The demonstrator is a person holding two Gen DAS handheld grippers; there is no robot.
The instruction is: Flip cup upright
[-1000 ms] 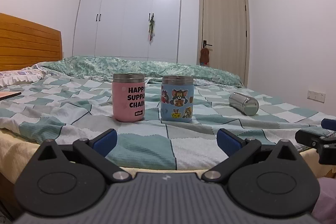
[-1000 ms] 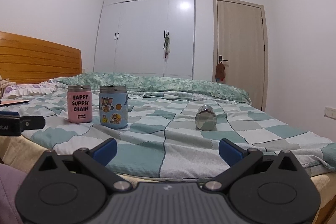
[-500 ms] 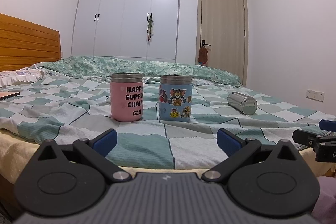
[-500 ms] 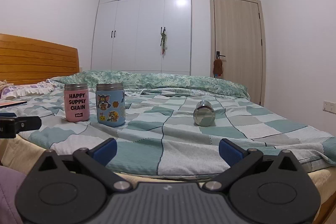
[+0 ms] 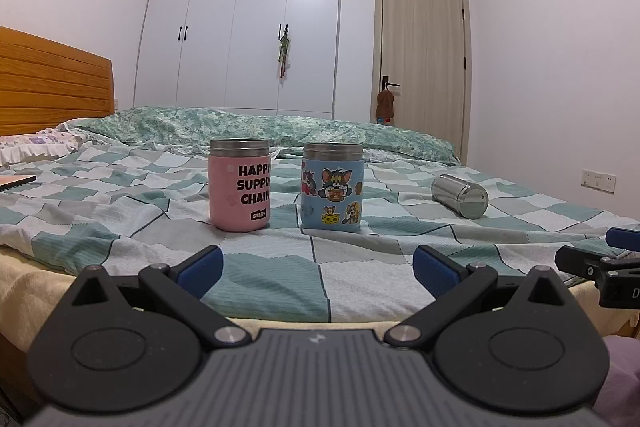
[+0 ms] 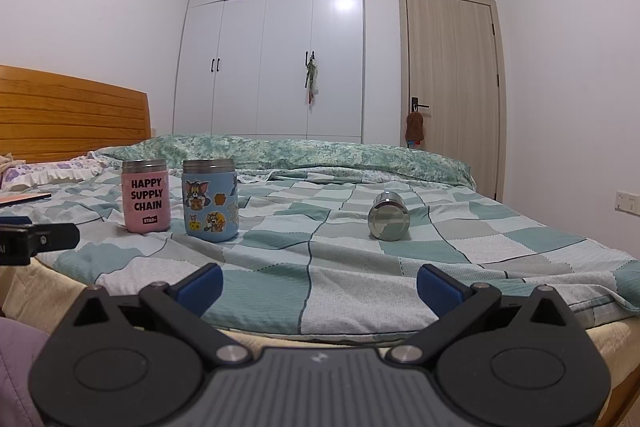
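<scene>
A bare steel cup (image 6: 389, 216) lies on its side on the checked bedspread, its flat end towards me; it also shows in the left wrist view (image 5: 460, 196) at the right. A pink cup (image 5: 239, 185) and a blue cartoon cup (image 5: 332, 191) stand upright side by side; they also show in the right wrist view, pink (image 6: 145, 202) and blue (image 6: 210, 205). My left gripper (image 5: 316, 269) is open and empty at the bed's near edge, in front of the two upright cups. My right gripper (image 6: 318, 289) is open and empty, short of the lying cup.
The bed (image 6: 500, 247) has a wooden headboard (image 6: 72, 119) at the left and a rolled green duvet (image 6: 320, 151) along the far side. A flat book (image 5: 14, 181) lies at far left. White wardrobe and a door stand behind.
Both grippers have dropped slightly lower and stay open. The cups have not moved.
</scene>
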